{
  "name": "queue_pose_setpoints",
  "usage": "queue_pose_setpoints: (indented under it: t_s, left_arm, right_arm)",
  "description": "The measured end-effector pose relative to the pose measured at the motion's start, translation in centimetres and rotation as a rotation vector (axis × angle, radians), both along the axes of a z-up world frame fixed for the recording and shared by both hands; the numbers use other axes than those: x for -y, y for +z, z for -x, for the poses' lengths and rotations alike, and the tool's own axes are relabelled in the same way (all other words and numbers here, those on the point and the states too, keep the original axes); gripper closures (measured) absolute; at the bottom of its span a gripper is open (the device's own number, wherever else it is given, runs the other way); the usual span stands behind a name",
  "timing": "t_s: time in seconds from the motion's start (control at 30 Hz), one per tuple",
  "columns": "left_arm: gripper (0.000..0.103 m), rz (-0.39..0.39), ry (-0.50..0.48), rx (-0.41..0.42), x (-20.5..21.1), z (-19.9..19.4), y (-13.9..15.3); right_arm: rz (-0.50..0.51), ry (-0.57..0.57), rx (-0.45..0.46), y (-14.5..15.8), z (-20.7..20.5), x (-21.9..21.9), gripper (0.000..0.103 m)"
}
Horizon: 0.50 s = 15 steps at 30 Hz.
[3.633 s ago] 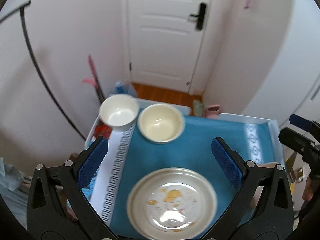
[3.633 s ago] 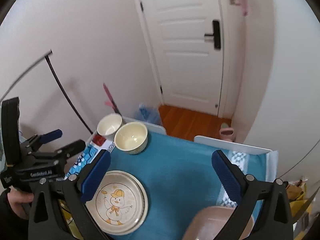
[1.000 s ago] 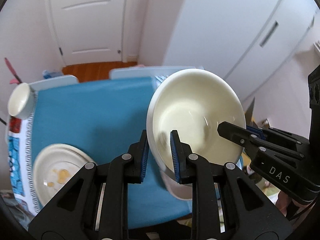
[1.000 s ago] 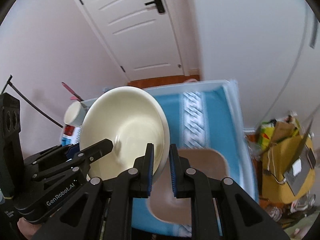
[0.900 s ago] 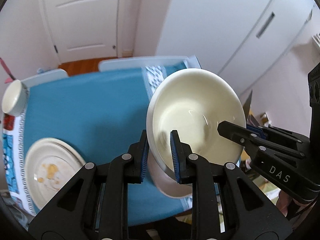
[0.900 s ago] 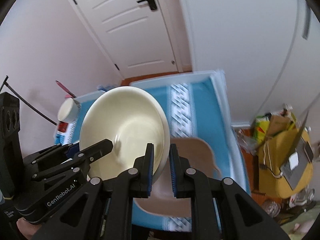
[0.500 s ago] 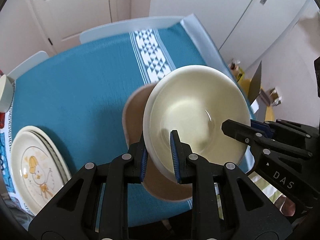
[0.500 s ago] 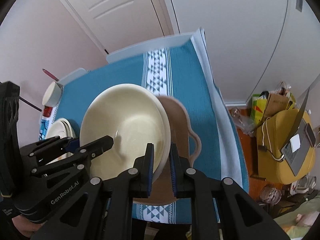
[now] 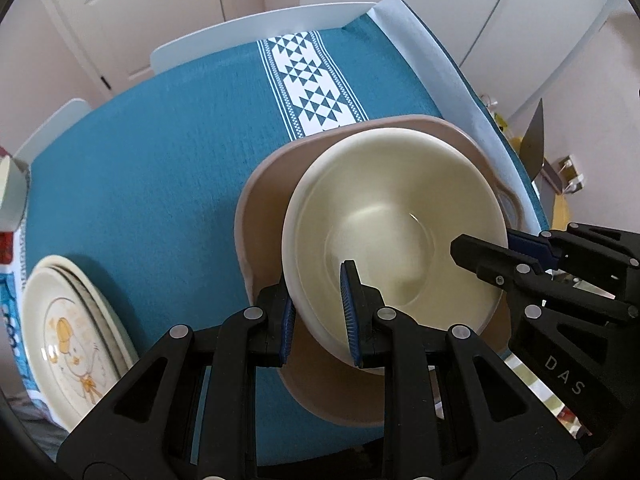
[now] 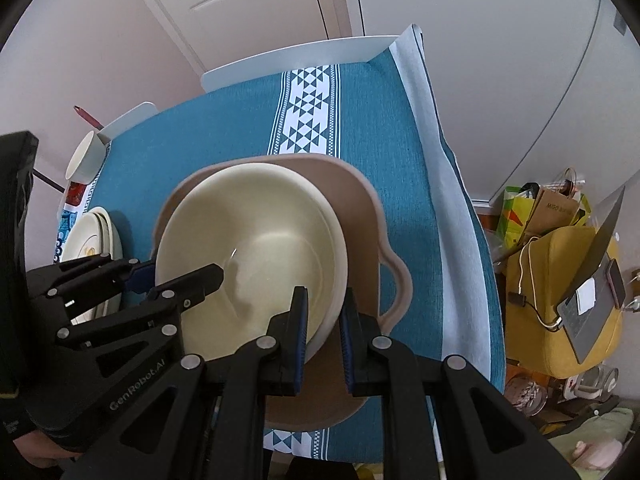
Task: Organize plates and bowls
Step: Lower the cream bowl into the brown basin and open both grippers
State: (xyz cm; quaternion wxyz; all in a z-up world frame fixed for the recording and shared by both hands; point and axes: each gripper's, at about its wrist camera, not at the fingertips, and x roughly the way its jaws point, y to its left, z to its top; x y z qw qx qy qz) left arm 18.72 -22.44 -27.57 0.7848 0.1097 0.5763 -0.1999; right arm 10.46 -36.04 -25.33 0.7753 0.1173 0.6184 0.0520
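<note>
While both the left gripper (image 9: pixel 318 312) and right gripper (image 10: pixel 323 326) clamp the cream bowl (image 9: pixel 394 224) over the pink dish (image 9: pixel 264 208), plates (image 9: pixel 72 336) sit stacked at 8 o'clock; white bowl (image 10: pixel 86 156) left at 10

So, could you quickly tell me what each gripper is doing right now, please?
Left gripper: closed on the rim of the cream bowl.
Right gripper: closed on the same bowl's opposite rim.
</note>
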Motion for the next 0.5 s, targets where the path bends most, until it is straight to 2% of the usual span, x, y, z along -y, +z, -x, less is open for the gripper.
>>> queue_pose_setpoints:
  t_s: [0.2,0.5]
  left_arm:
    - [0.084,-0.037,-0.014,0.029,0.44,0.24,0.26]
    - [0.084,-0.047,-0.001,0.045,0.41,0.5,0.61]
  right_arm:
    - [-0.011,-0.003,-0.005,-0.01,0.06,0.09,0.089]
    - [-0.028,-0.006,0.009,0.14,0.4,0.45,0.089]
